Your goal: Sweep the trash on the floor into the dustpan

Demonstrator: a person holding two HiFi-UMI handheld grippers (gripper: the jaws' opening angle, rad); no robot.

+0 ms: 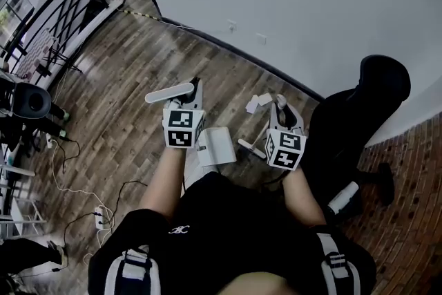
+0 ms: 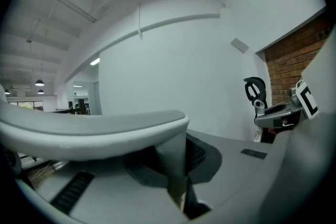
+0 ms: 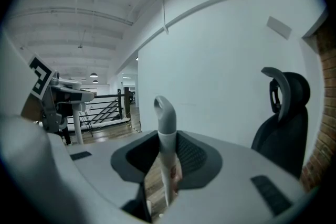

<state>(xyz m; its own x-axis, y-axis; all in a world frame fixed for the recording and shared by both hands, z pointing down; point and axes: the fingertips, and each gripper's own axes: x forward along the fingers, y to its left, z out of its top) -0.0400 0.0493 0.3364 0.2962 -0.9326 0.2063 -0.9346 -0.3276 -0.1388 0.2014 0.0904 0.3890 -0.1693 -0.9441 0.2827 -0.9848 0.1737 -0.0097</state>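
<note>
Over wood floor (image 1: 124,79), left gripper (image 1: 192,94) jaws clenched on dustpan handle (image 2: 94,131); right gripper (image 1: 282,110) grasps broom handle (image 3: 167,134), lower end hidden.

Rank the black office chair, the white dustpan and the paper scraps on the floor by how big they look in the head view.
1. Black office chair, clearly largest.
2. White dustpan.
3. Paper scraps, smallest.
The dustpan may sit nearer the camera, yet the order seems safe.
</note>
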